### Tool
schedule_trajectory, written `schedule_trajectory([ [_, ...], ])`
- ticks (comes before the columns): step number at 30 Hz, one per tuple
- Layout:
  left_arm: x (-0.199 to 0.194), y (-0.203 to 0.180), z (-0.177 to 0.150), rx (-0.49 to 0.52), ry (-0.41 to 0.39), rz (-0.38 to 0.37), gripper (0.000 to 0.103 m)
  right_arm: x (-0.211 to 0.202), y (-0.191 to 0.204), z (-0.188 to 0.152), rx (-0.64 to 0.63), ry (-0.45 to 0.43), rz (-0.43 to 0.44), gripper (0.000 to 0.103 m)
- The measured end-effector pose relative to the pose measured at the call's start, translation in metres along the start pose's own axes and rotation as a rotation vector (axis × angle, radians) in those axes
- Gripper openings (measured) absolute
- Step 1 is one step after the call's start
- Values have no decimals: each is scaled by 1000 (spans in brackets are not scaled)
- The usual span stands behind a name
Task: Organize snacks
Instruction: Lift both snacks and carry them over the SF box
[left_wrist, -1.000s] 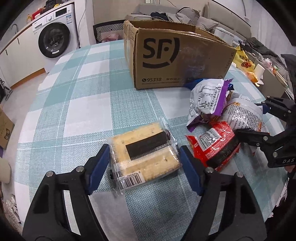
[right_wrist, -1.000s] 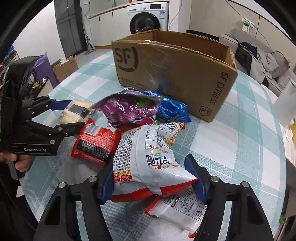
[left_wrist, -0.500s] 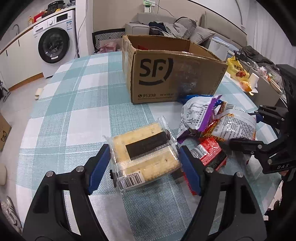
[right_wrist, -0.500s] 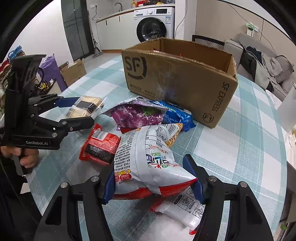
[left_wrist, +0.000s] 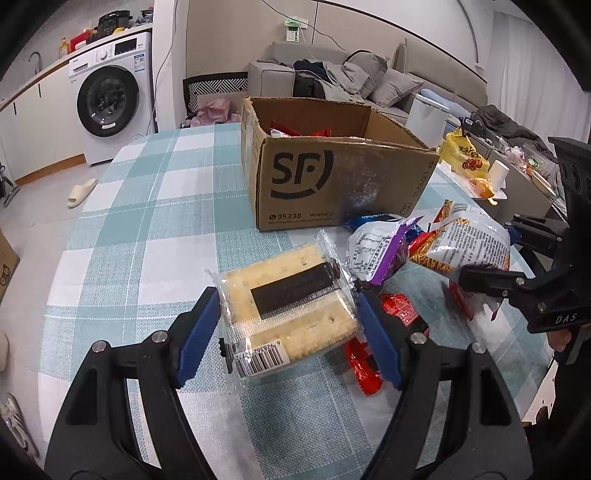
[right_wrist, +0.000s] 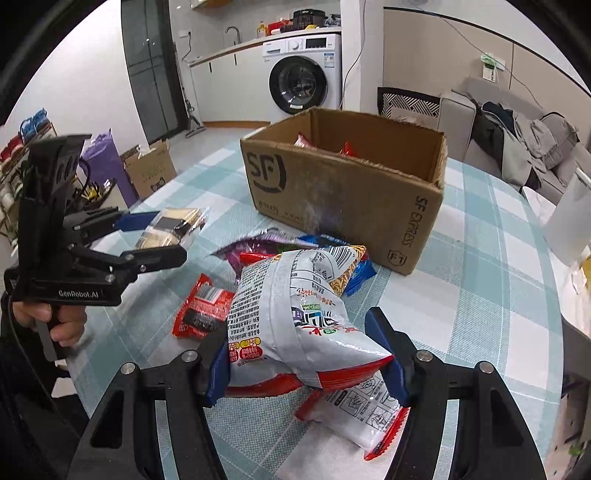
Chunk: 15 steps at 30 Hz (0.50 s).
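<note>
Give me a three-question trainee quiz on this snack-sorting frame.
1. True or false: the left tool holds a cracker pack.
2. What does the right tool hold? A) silver chip bag B) purple bag C) nothing
3. Fill in: the cardboard box already contains ___ .

Key:
1. True.
2. A, the silver chip bag.
3. Snacks; red packets show inside.

A white washing machine stands under a counter, a grey sofa against the pale wall.
</note>
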<state>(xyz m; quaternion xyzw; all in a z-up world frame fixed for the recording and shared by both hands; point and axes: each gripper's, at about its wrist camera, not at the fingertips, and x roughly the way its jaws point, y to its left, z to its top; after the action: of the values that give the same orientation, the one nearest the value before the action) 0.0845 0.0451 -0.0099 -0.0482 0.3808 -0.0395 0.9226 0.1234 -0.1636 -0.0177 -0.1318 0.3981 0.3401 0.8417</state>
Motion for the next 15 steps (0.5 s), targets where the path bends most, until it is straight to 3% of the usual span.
schedule_trajectory([
  [15, -16, -6, 10, 4, -55, -3, 73, -19, -17, 7, 98, -95, 15, 67],
])
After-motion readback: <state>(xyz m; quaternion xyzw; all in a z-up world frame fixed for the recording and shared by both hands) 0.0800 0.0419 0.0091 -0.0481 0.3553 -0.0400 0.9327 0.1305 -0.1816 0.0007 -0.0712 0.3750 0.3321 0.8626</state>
